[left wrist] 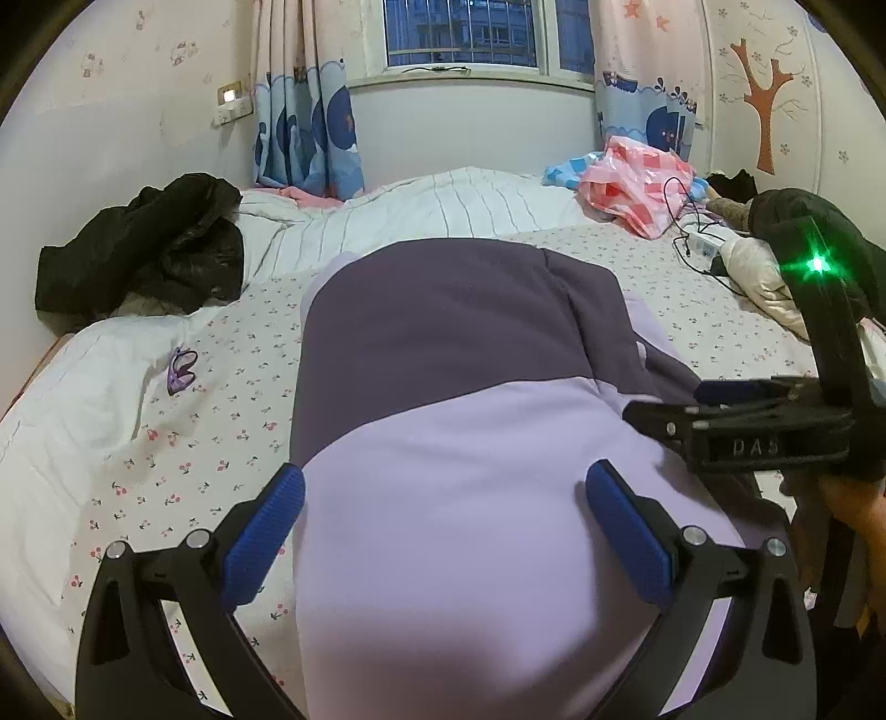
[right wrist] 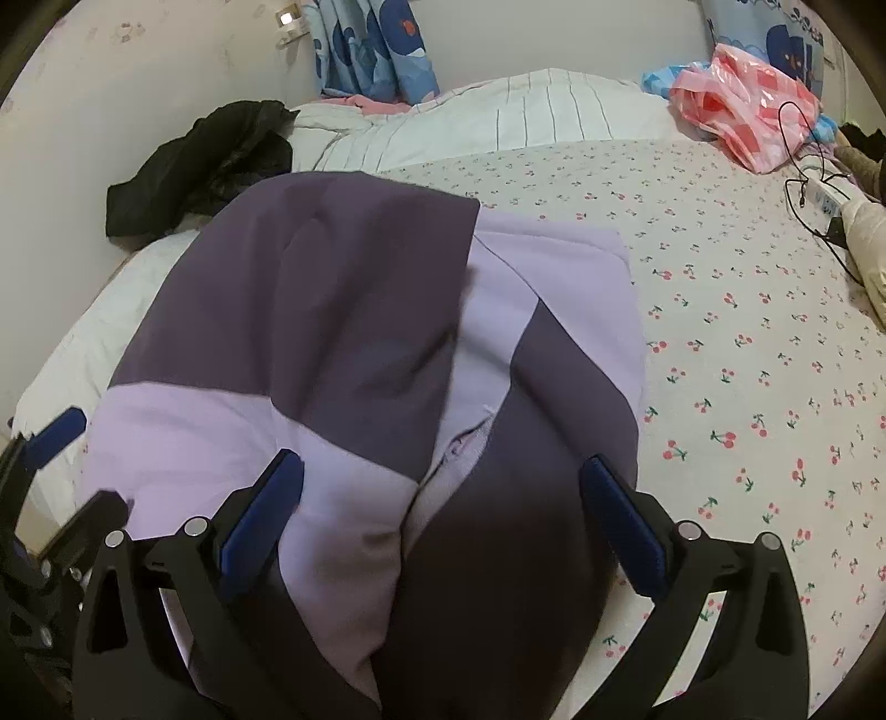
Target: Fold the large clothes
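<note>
Two-tone garment [left wrist: 443,387], dark purple above and lilac below, spread lengthwise along the middle of the bed [left wrist: 183,443]; partly folded, one side turned in over the body, a dark-and-lilac sleeve lying along the right part in the right wrist view [right wrist: 554,360]. Left gripper [left wrist: 443,531] low over the lilac near end, jaws spread wide on either side of the cloth, blue pads [left wrist: 266,543] clear of it, nothing clamped; right gripper [right wrist: 440,531] likewise released, jaws wide apart over the near end where lilac meets dark fabric, nothing clamped. From the left wrist, right gripper's black body at the garment's right edge, a green light [left wrist: 815,265] glowing on it, a hand [left wrist: 853,509] beneath. Cherry-print sheet [right wrist: 747,387] bare to the right of the garment; small purple item [left wrist: 181,370] lying on the sheet to the left, well apart. Crumpled black clothing [left wrist: 149,243] heaped at the far left against the wall; striped white quilt [left wrist: 443,205] bunched across the far end; pink checked plastic bag [left wrist: 637,183] at the far right, black cable [left wrist: 686,221] and a white power strip [left wrist: 706,242] beside it. Cartoon curtains [left wrist: 310,122] and a window [left wrist: 459,33] behind; nothing lying on the garment itself.
</note>
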